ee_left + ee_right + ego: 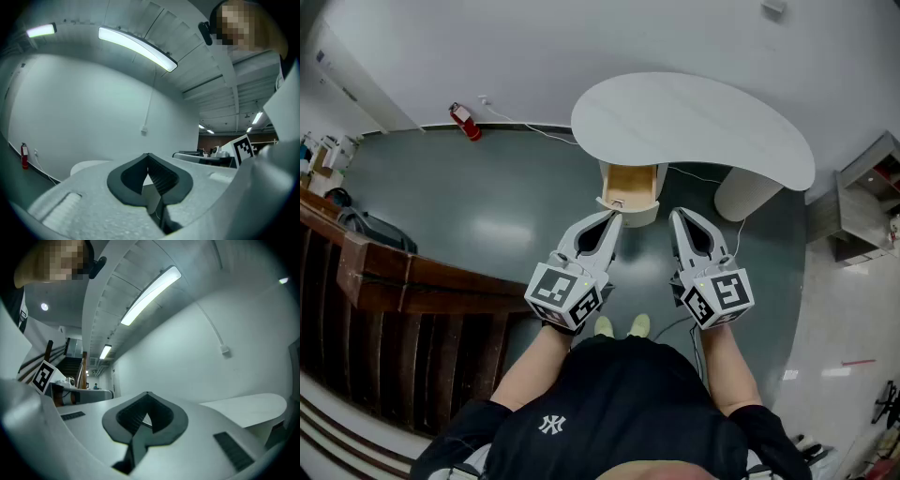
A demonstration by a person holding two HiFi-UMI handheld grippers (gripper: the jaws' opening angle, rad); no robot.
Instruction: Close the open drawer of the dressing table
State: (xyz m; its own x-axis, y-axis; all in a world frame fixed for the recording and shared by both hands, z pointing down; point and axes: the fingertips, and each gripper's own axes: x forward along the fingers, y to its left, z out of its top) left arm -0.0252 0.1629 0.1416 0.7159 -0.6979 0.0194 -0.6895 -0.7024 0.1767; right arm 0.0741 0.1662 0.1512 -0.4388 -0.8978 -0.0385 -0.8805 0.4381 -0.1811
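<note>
The dressing table [694, 122] has a white kidney-shaped top. Its drawer [630, 187] stands pulled out toward me, showing a wood-coloured inside and a white front. In the head view my left gripper [612, 218] is shut, its tip close to the drawer front's left corner; whether it touches is unclear. My right gripper [677, 217] is shut too, just right of the drawer, nothing held. In the left gripper view the left gripper [149, 157] points up over the table top [89, 166]. The right gripper [147, 394] likewise tilts upward in its own view, the table top [253, 408] at right.
A white round table leg [745, 197] stands right of the drawer. A dark wooden counter [394, 272] runs along my left. A red fire extinguisher [464, 120] sits by the far wall, and a grey shelf unit [862, 197] stands at right. A cable trails across the floor.
</note>
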